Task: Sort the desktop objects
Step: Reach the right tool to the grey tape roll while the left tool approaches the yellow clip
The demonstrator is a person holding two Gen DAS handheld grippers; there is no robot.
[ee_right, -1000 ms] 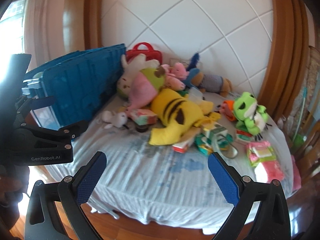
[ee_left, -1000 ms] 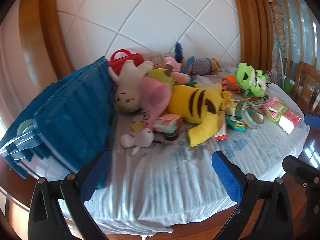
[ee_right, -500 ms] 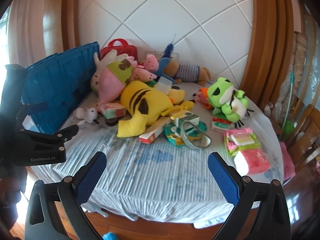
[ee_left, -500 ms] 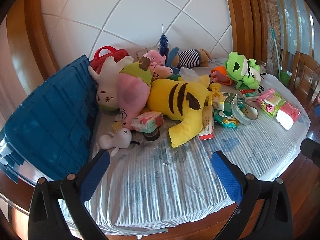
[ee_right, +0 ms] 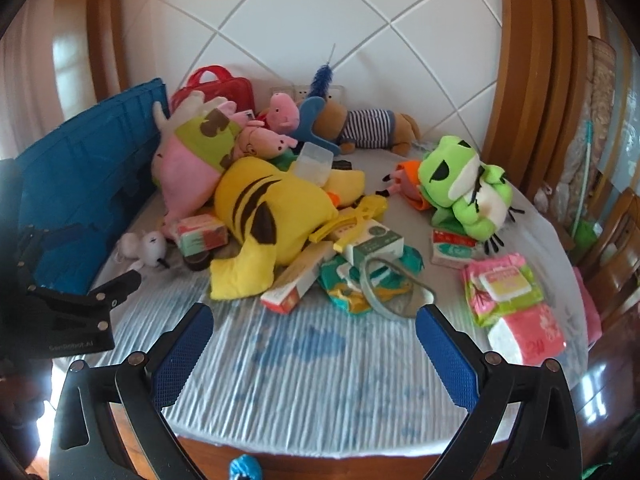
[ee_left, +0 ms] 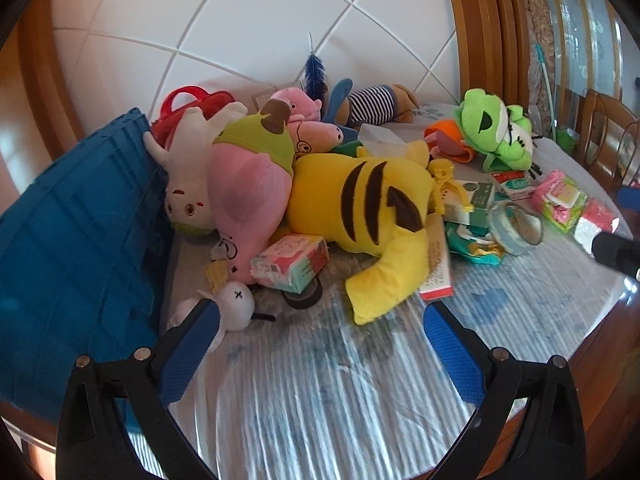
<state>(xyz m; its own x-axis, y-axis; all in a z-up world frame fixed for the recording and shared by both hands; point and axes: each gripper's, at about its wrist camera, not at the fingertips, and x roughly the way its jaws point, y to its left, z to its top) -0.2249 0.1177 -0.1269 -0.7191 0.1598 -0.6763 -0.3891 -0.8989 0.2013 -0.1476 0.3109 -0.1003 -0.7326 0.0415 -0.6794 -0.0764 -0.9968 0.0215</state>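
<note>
A yellow plush (ee_left: 360, 208) lies at the centre of the frame in the heap of toys on the bench (ee_left: 320, 380), a pink plush (ee_left: 248, 188) against its left side and a blue crate (ee_left: 72, 240) at the far left. Low in the frame, the left tool (ee_left: 320, 344) hovers spread wide and empty. The right tool (ee_right: 312, 344) is likewise released, level above the bench's near edge.
</note>
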